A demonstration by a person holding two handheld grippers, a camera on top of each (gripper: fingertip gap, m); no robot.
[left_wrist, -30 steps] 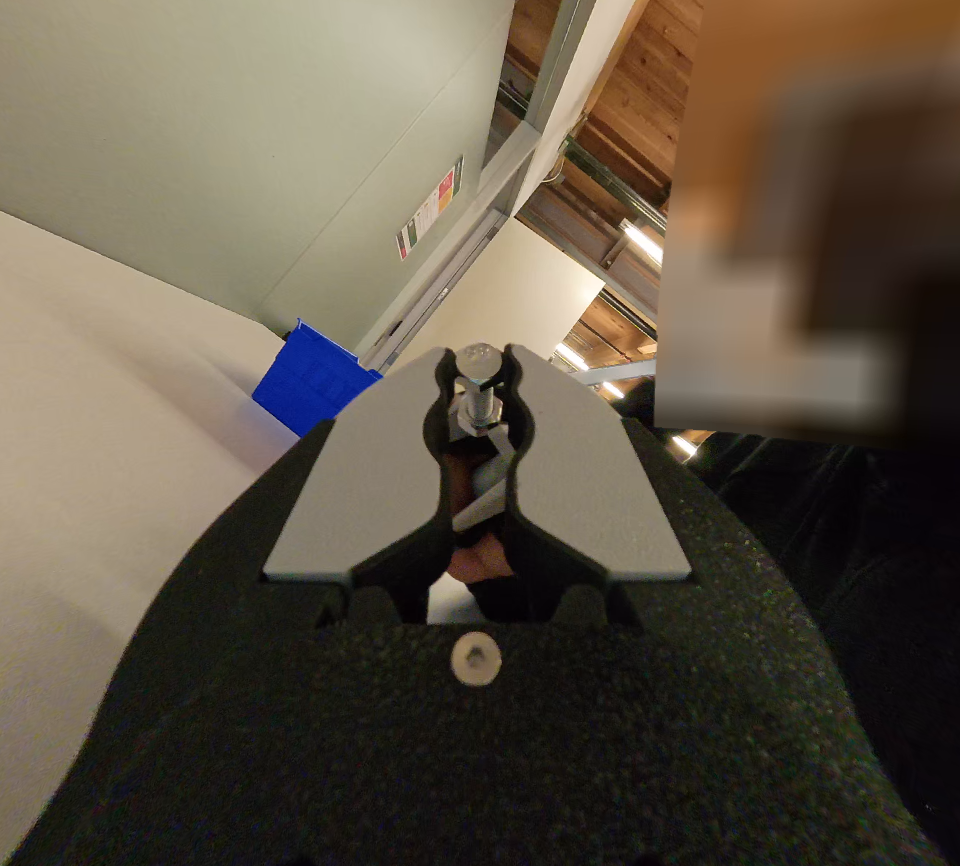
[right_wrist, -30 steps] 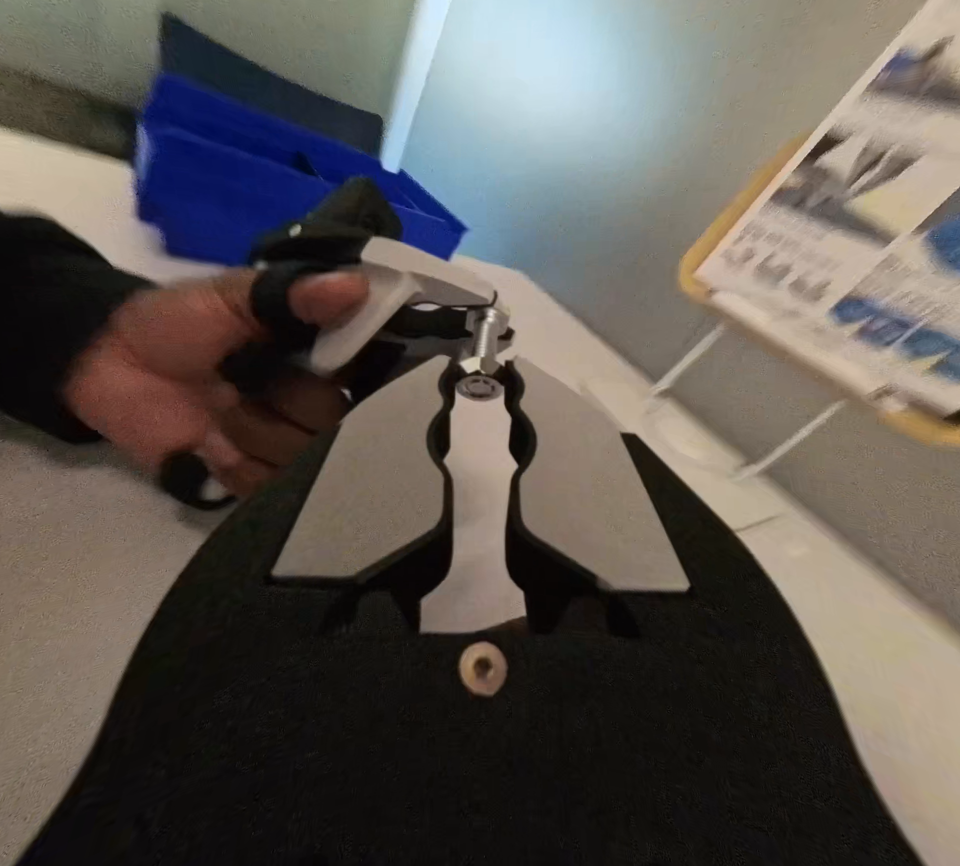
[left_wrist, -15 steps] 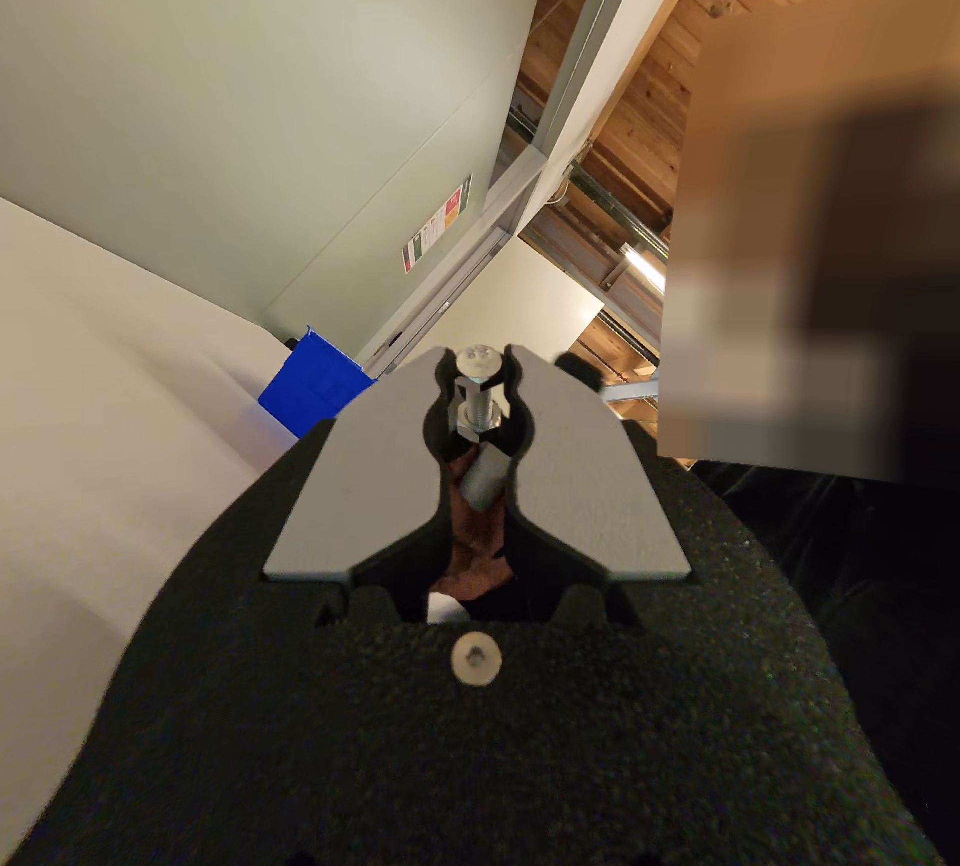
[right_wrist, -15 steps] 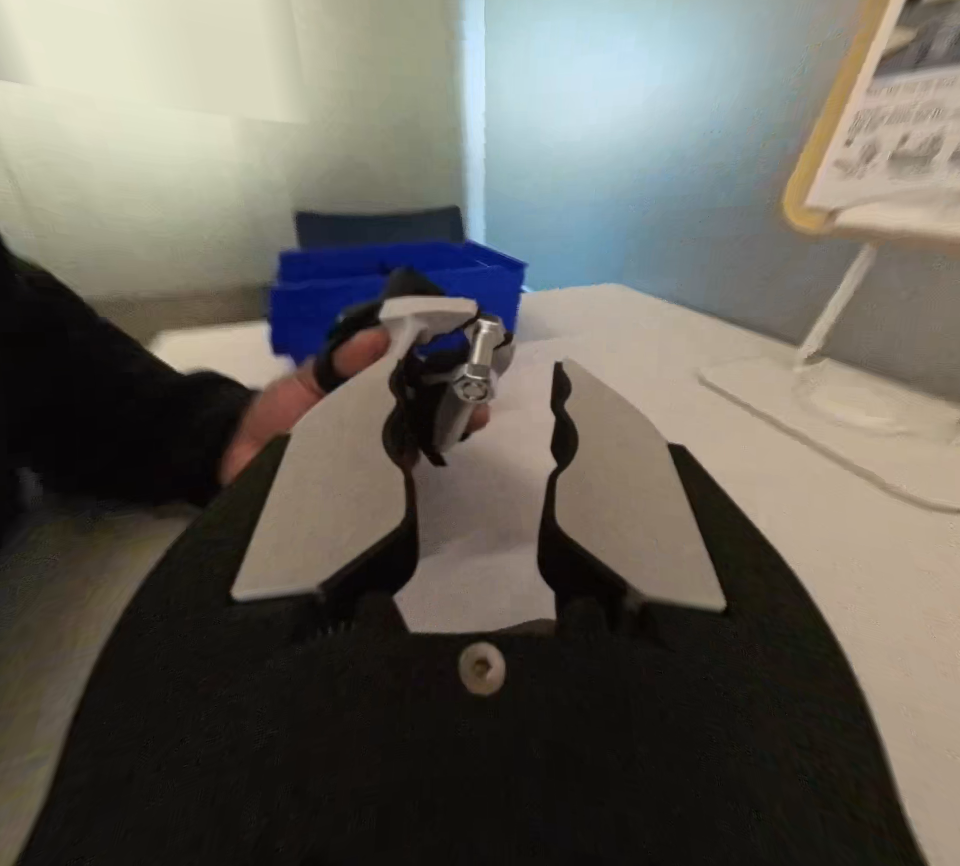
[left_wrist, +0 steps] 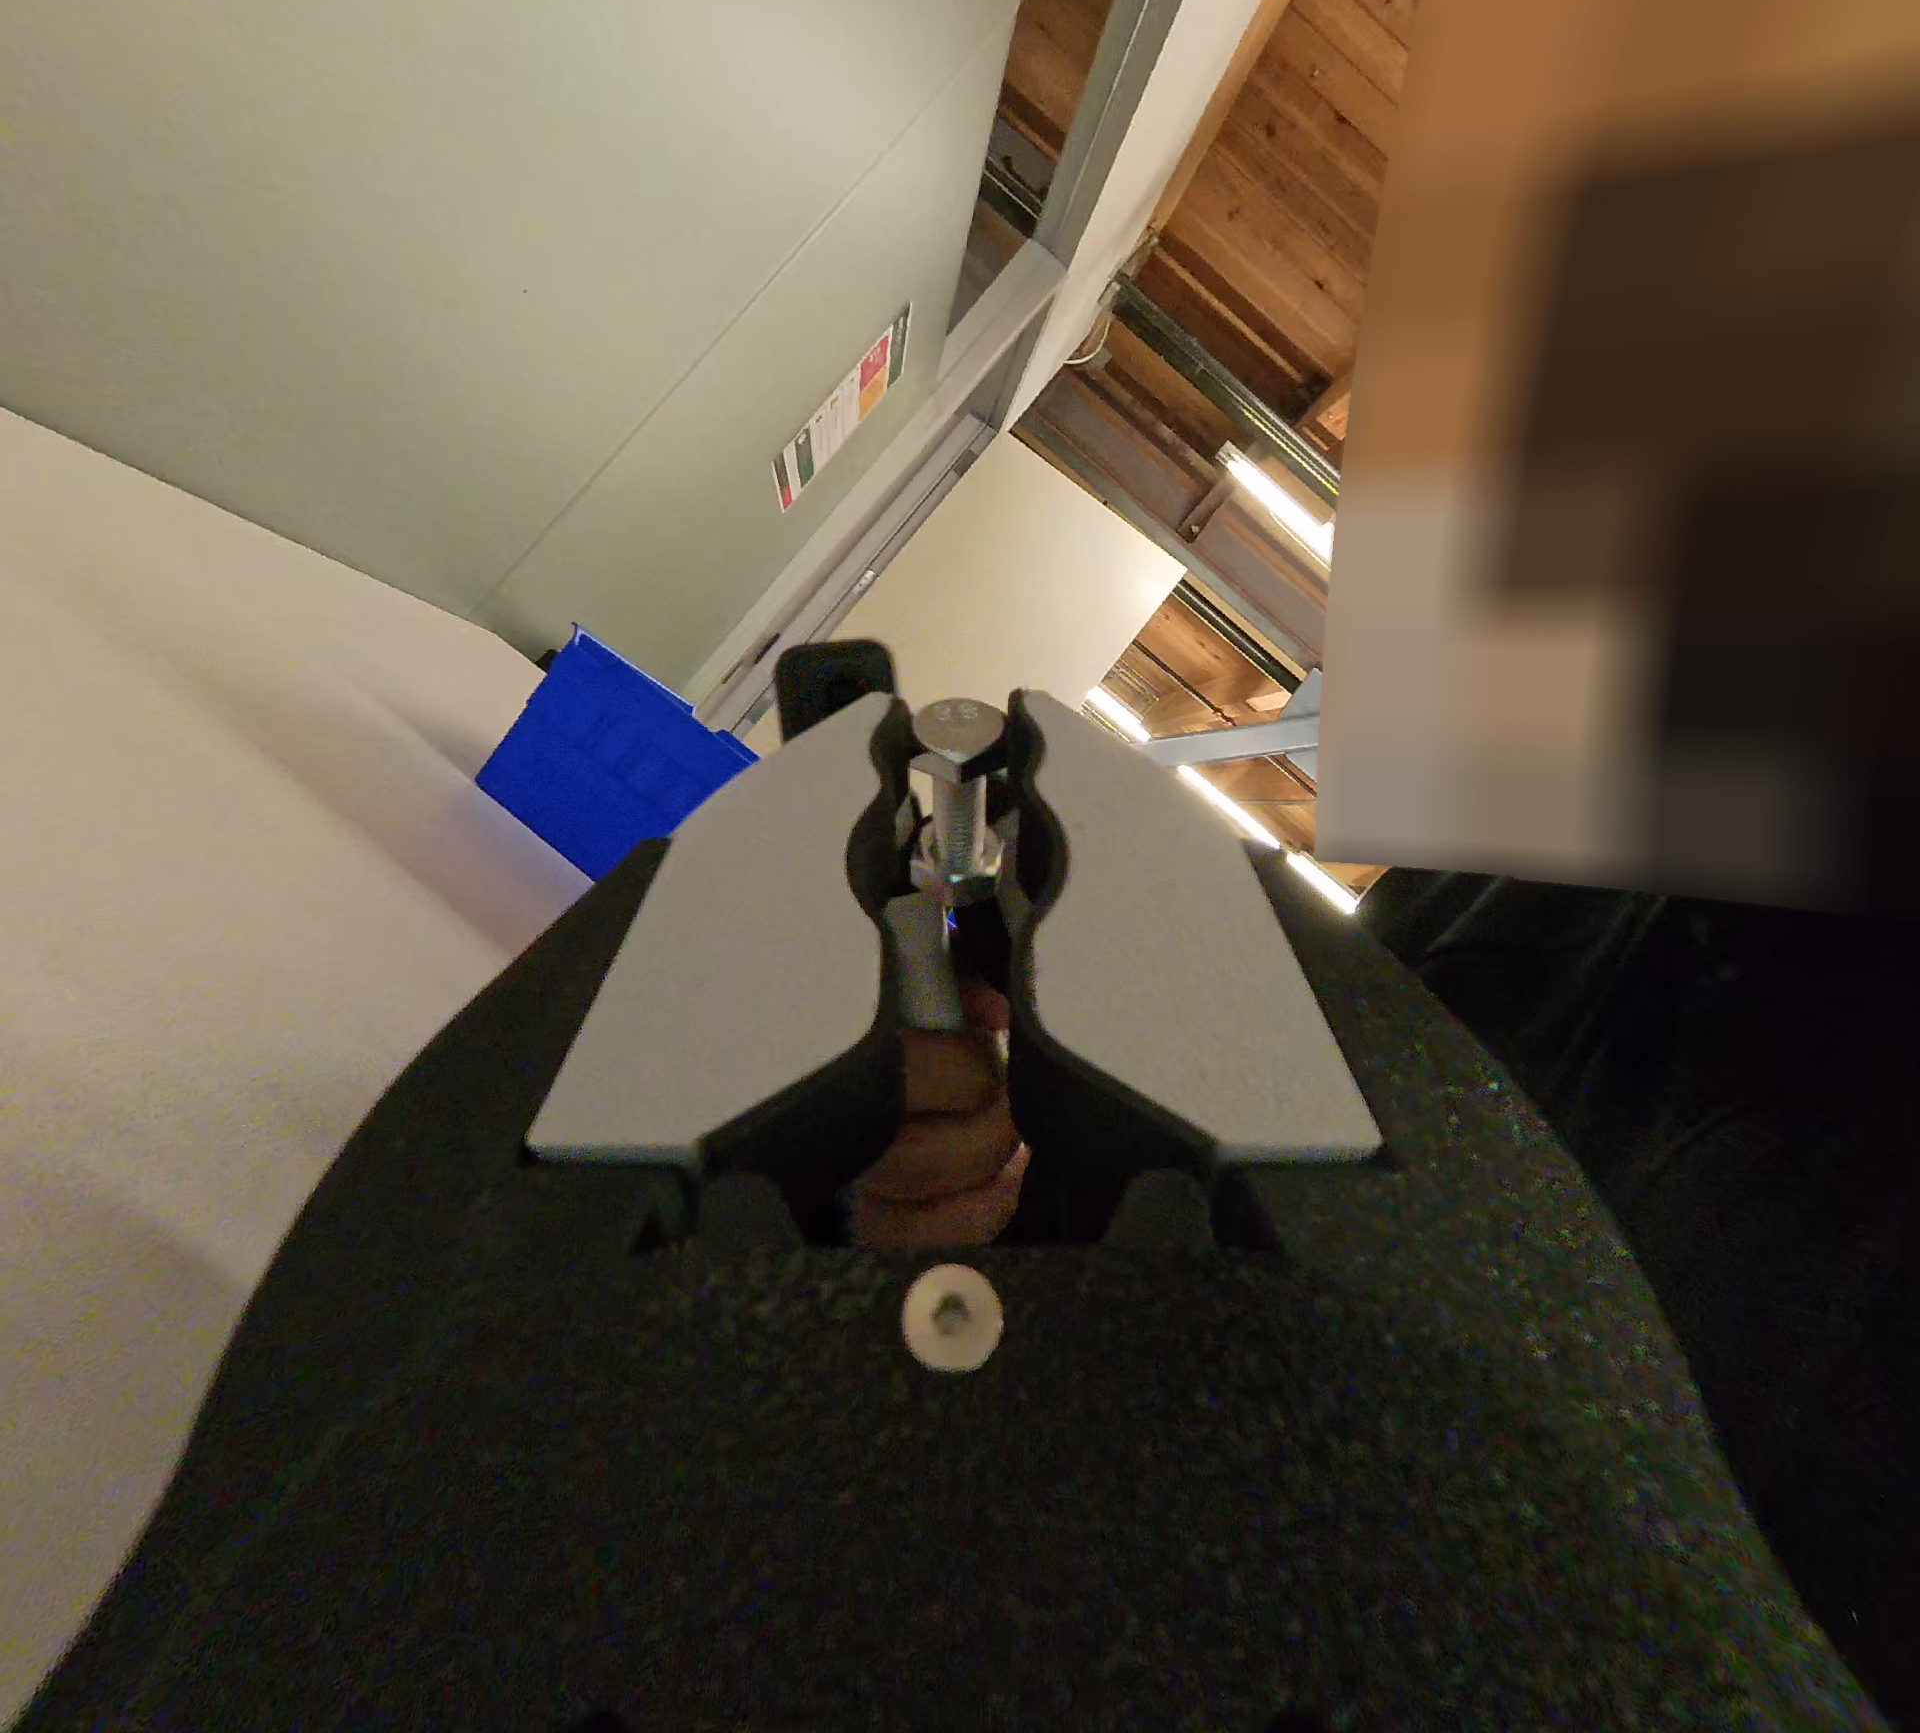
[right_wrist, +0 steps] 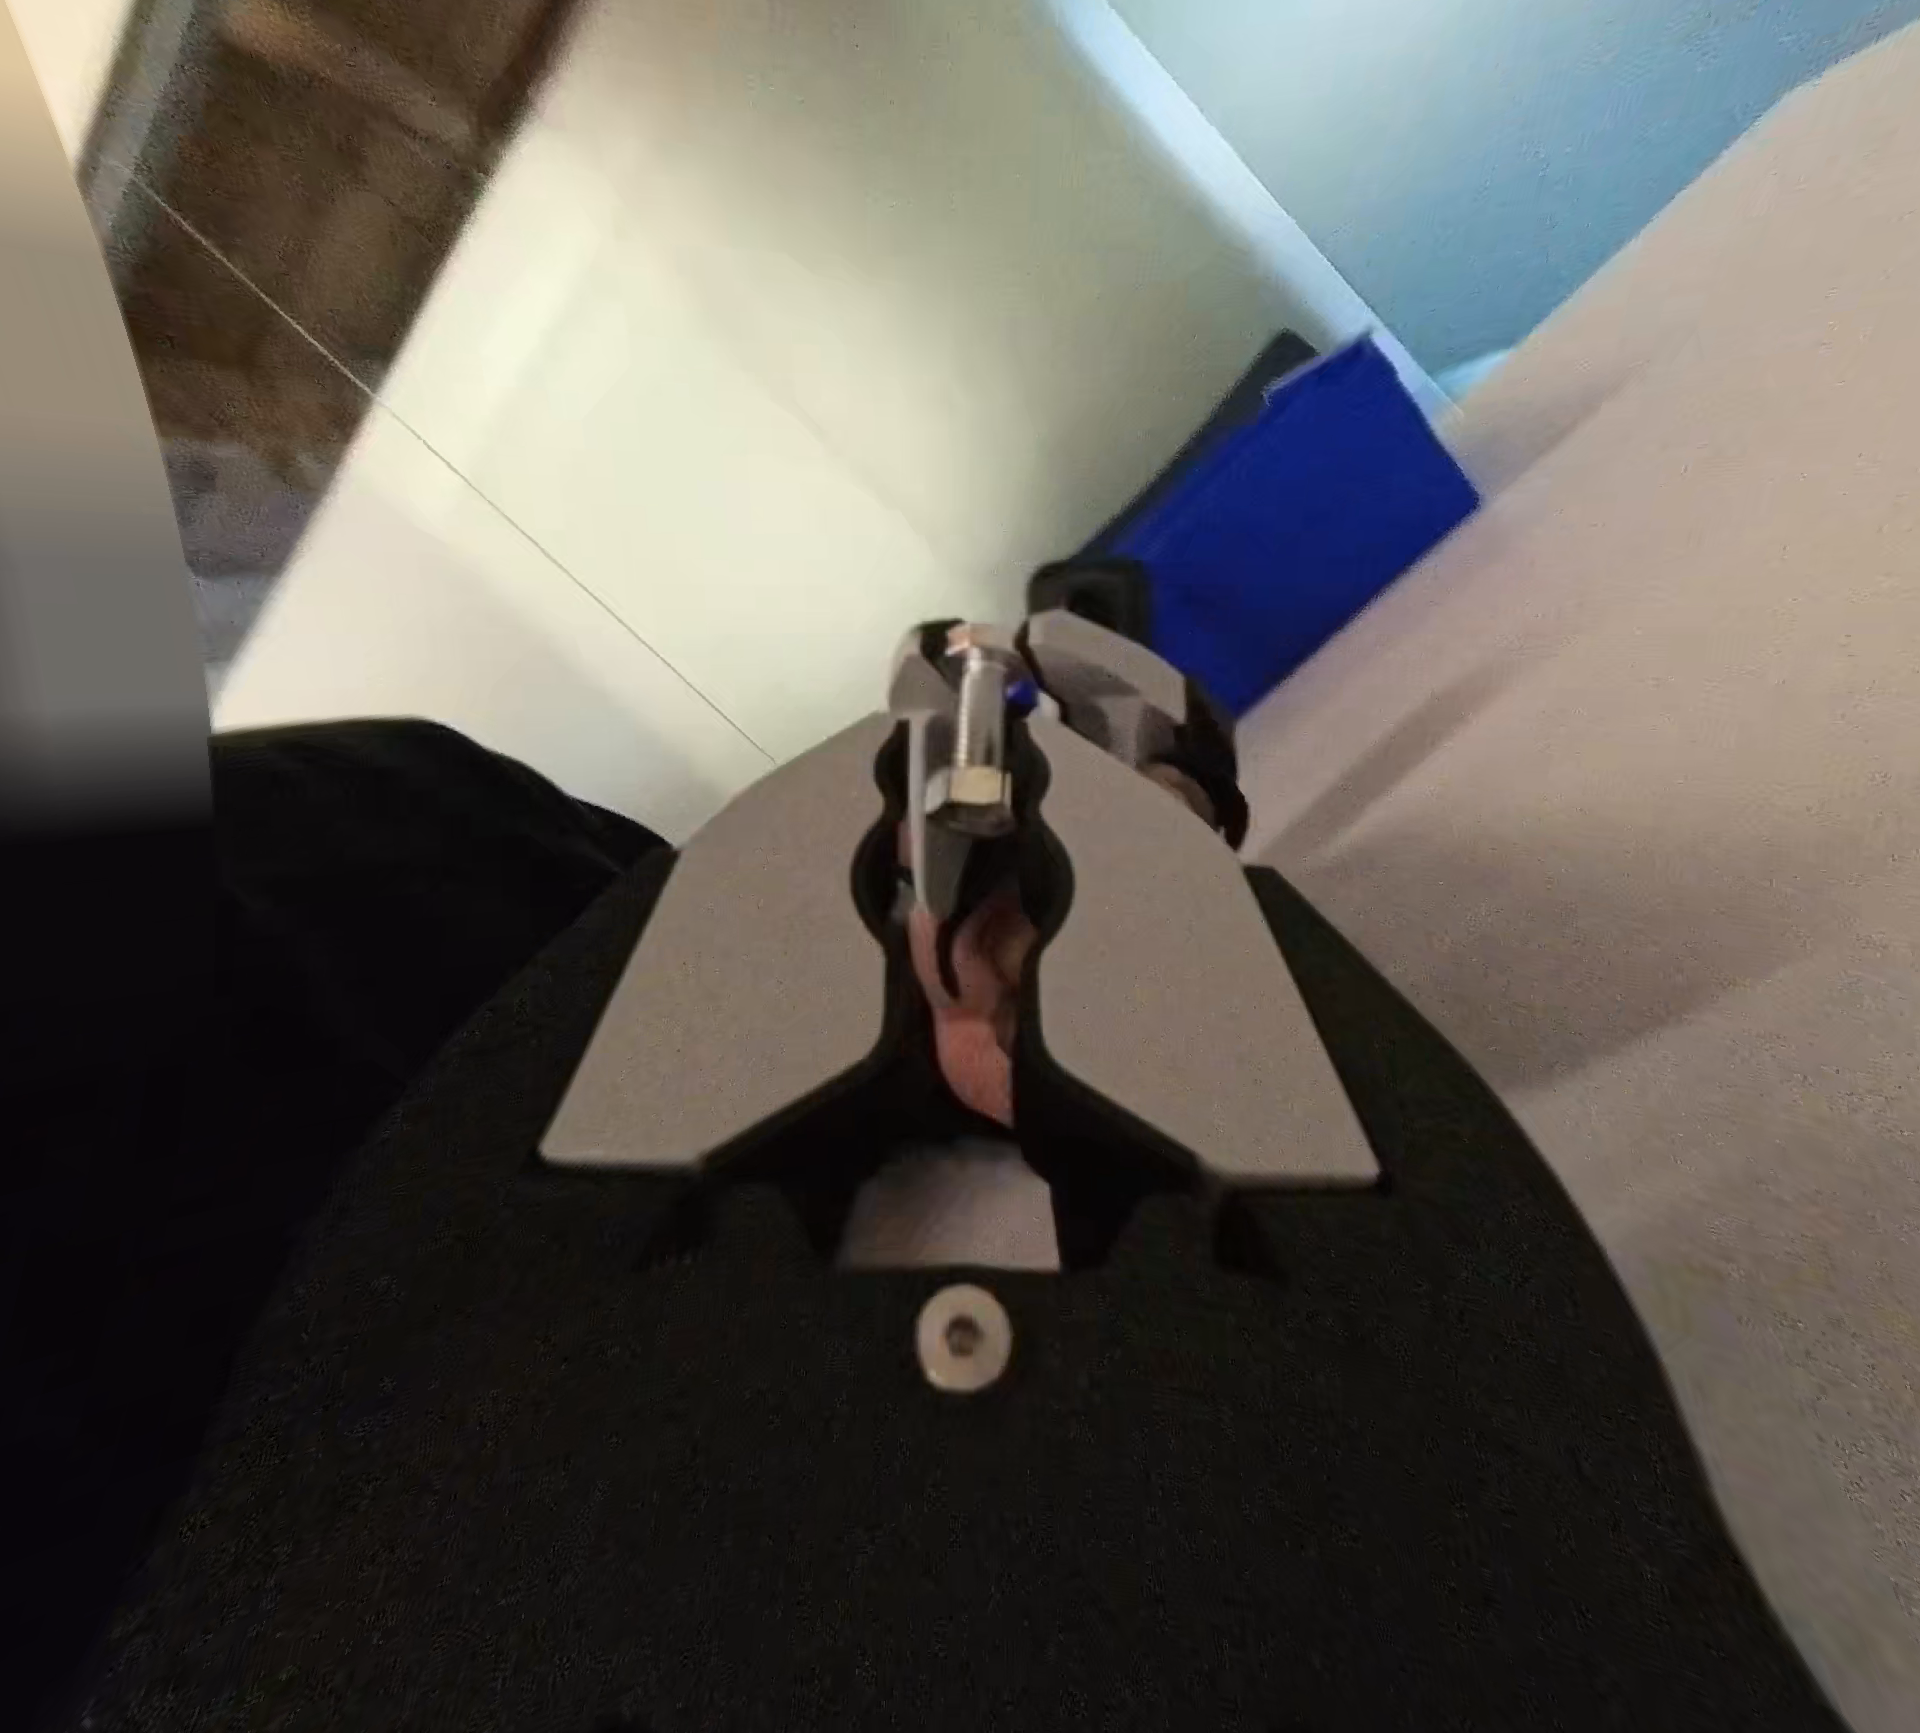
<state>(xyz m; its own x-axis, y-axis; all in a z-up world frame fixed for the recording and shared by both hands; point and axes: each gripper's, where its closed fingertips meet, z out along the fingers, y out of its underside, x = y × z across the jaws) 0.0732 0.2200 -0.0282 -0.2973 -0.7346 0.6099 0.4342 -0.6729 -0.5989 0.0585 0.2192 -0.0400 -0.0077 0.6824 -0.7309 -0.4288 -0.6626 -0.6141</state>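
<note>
Both grippers meet on one bolt [left_wrist: 956,779] held in the air above a white table [left_wrist: 156,800]: the left gripper [left_wrist: 958,727] clamps its hex head, the right gripper [right_wrist: 977,810] is closed on the nut [right_wrist: 977,795]; blue bin [left_wrist: 608,764] at the far edge; turning the nut appears underway

One silver bolt [left_wrist: 957,784]; one nut [left_wrist: 954,875] on its thread; one blue bin [left_wrist: 608,764]; two tools.
</note>
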